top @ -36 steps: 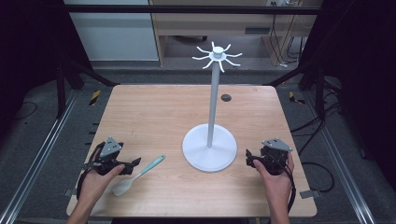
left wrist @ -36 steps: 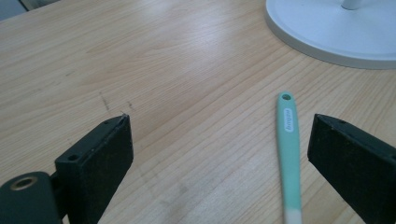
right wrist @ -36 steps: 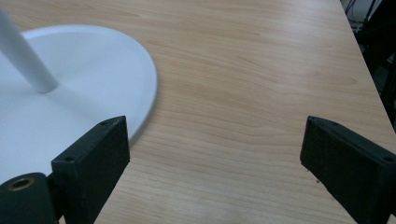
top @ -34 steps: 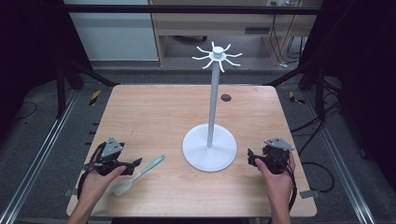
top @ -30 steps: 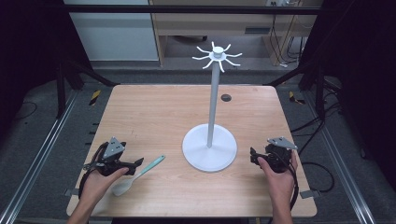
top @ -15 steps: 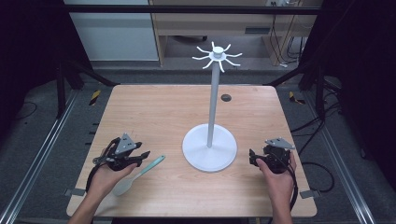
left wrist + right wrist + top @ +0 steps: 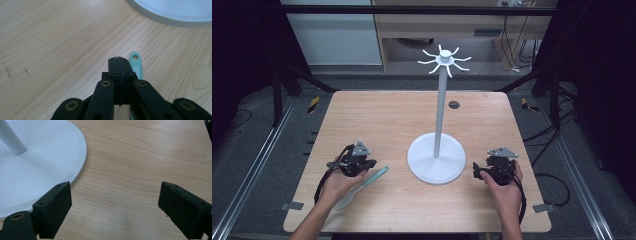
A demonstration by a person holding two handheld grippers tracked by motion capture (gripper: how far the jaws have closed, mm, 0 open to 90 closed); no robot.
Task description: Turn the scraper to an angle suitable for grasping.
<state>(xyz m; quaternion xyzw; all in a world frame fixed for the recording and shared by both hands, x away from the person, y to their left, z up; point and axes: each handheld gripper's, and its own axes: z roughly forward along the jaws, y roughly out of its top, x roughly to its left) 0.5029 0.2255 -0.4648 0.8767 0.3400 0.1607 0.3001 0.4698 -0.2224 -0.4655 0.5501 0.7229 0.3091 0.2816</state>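
— Pale wooden table (image 7: 387,120), dark room around it, a grey floor with cables beyond. What stands on the wood?

— A tall white metal stand with a round flat base (image 7: 435,159) and curved hooks at its top, right of the middle. Lying just left of that base is a mint-green plastic spoon with a white bowl (image 7: 362,186), its handle end pointing toward the base.

— And the left gripper (image 7: 357,165)?

— It sits low over the spoon's handle in the high view. Its jaws have just been closing, and in the left gripper view the left gripper (image 7: 119,65) has its two black pads pressed flat together with nothing between them; the green handle (image 7: 136,65) with its hanging hole lies just beside the tips, on the table.

— The right gripper (image 7: 492,167)?

— Held near the base's right edge. In the right gripper view its jaws stand wide apart, bare wood between them, the base rim (image 7: 75,173) close by one jaw.
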